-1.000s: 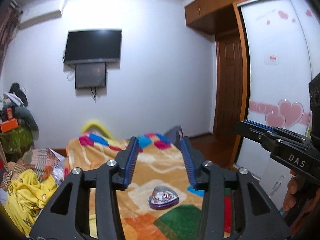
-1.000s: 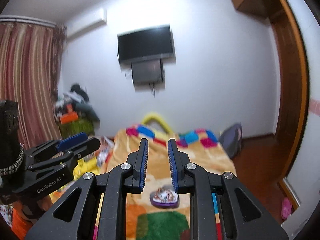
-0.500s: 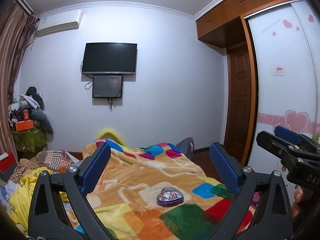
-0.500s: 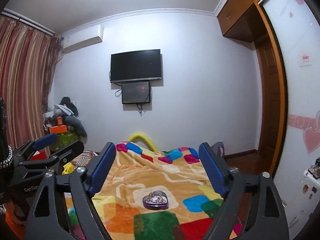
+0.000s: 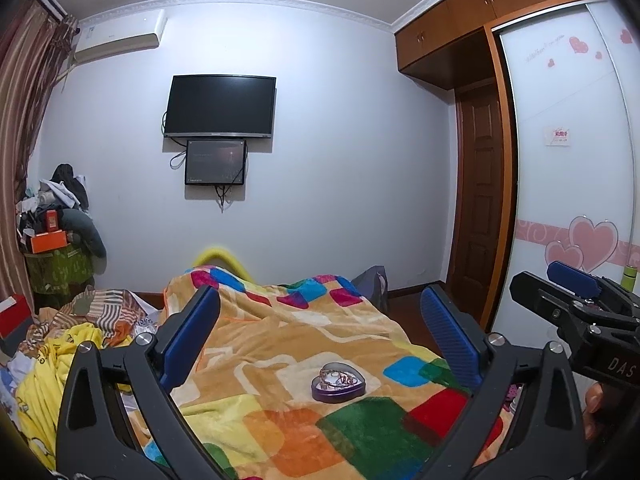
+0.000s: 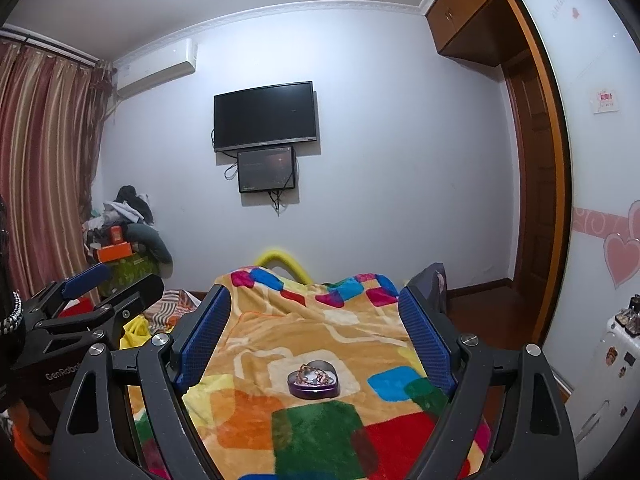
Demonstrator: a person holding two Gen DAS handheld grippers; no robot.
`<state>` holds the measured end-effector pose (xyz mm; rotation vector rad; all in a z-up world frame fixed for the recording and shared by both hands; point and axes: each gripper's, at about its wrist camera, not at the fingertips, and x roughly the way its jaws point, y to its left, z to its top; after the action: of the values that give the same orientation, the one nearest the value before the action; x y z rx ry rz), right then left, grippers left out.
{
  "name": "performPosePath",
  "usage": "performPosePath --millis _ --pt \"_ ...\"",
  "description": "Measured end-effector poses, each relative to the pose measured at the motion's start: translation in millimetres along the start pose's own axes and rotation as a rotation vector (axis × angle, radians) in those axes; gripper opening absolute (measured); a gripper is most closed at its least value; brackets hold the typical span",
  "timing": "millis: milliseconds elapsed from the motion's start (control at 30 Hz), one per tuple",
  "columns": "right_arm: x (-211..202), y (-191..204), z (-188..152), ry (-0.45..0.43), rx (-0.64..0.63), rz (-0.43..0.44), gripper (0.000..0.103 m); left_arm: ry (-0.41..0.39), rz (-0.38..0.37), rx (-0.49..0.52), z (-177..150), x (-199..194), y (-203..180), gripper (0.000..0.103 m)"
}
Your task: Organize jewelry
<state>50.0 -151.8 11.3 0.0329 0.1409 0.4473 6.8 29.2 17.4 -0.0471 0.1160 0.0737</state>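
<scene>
A purple heart-shaped tin (image 5: 338, 383) holding tangled jewelry lies open on the colourful patchwork blanket (image 5: 280, 352) on the bed. It also shows in the right wrist view (image 6: 313, 380). My left gripper (image 5: 320, 336) is wide open and empty, held above the bed short of the tin. My right gripper (image 6: 314, 332) is also wide open and empty, at a similar distance from the tin. Each gripper shows at the edge of the other's view.
A pile of clothes (image 5: 60, 344) lies left of the bed. A TV (image 5: 220, 106) hangs on the far wall. A wardrobe with heart stickers (image 5: 576, 200) and a wooden door (image 5: 478, 200) stand at the right. A small white cabinet (image 6: 608, 364) stands at right.
Both grippers have opened from nearly shut to wide open. Both have tilted up and pulled back a little, so more of the room shows.
</scene>
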Motion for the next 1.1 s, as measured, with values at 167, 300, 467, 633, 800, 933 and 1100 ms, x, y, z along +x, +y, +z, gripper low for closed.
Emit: performPosePath --millis 167,300,467,633,800,933,1100 --pt "-1.1 1.2 -2.2 0.011 0.002 -0.003 0.083 0.011 -0.004 -0.006 -2.7 3.6 0.7 0.101" --pt "-0.2 2.5 -2.7 0.021 -0.002 -0.008 0.083 0.019 -0.005 -0.01 -3.4 5.7 0.8 0.101" --pt "-0.7 2.2 -1.2 0.03 -0.003 -0.009 0.083 0.023 0.0 -0.012 -4.5 6.7 1.1 0.102" --pt "-0.1 2.0 -0.4 0.032 -0.002 -0.009 0.083 0.026 -0.007 -0.02 -4.1 7.3 1.5 0.102" --pt "1.1 1.0 0.4 0.04 0.002 -0.01 0.083 0.033 -0.009 -0.03 -4.1 8.3 3.3 0.102" --pt "1.2 -0.1 -0.3 0.047 0.005 -0.01 0.083 0.036 -0.009 -0.031 -3.8 8.7 3.2 0.102" --pt "2.3 -2.5 -1.6 0.057 0.01 -0.01 0.083 0.04 -0.015 -0.034 -3.6 10.3 3.5 0.102"
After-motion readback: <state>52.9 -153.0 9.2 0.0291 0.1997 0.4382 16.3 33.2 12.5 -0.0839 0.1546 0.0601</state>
